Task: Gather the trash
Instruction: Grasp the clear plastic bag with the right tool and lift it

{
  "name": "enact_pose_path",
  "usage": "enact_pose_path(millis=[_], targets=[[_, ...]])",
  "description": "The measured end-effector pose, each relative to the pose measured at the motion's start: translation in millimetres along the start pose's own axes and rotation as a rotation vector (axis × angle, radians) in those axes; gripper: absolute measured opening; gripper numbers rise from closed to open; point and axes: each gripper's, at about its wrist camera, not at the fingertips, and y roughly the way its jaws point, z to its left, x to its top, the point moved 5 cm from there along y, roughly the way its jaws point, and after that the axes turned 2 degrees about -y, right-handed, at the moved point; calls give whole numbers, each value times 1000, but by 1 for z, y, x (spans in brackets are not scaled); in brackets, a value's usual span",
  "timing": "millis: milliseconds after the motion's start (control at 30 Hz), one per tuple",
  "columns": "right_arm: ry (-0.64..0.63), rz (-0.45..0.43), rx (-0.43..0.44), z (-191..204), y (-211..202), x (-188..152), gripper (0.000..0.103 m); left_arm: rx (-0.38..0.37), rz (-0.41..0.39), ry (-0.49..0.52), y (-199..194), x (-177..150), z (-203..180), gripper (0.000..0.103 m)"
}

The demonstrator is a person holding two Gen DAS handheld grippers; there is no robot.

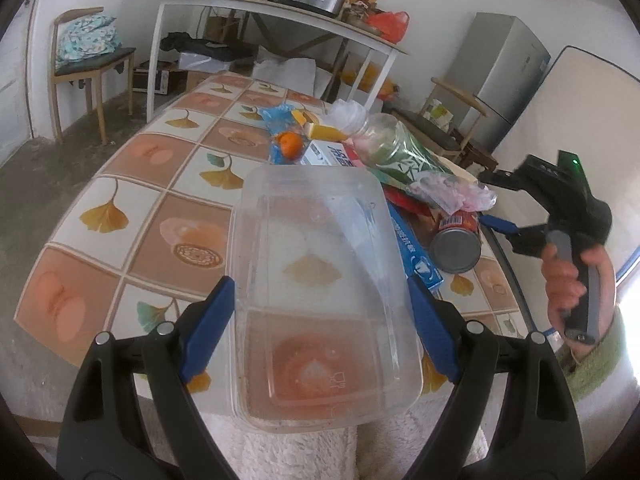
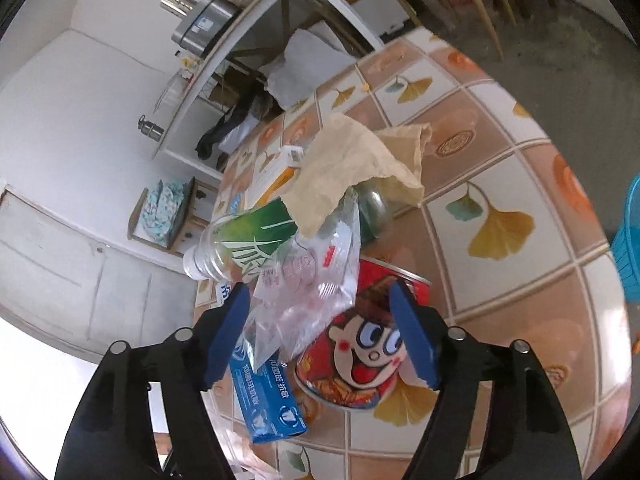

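Note:
My left gripper point(image 1: 322, 328) is shut on a clear plastic container point(image 1: 320, 280), a blue pad pressed against each long side. The container's near end hangs past the table edge. Beyond it lies a trash pile: a green-labelled bottle point(image 1: 396, 152) point(image 2: 244, 244), a crumpled clear bag point(image 1: 452, 194) point(image 2: 308, 292), a red can point(image 1: 456, 244) point(image 2: 360, 360), a blue box point(image 1: 416, 252) point(image 2: 268, 400), brown paper point(image 2: 360, 160) and an orange point(image 1: 290, 144). My right gripper point(image 2: 320, 332) point(image 1: 490, 200) stands open over the bag and the can, its pads either side of them and not visibly pressing.
The tiled table point(image 1: 120, 152) carries the pile at its right side. A person's hand point(image 1: 564, 280) holds the right gripper's handle. A blue basket point(image 2: 630, 232) stands off the table's edge. Behind are a cluttered white side table point(image 1: 280, 8), a chair point(image 1: 92, 60) and a fridge point(image 1: 500, 80).

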Motion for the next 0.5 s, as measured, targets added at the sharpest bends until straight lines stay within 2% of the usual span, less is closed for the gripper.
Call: enact_pose_path(millis=[33,200,267,500], targets=[[-6,4,-4,1,1,1,63,-2,2,1,1,-1,0,81],[0,18,-16,0,1,0,29,-8,1,6,2,-1,-1,81],[-1,23,-20,-1,-2,-2,22,-9,-2,5,1,-1,-1,81],[-2,35,20,4,-19,-15,18,-9,-18,4,-9,-1,-3,81]])
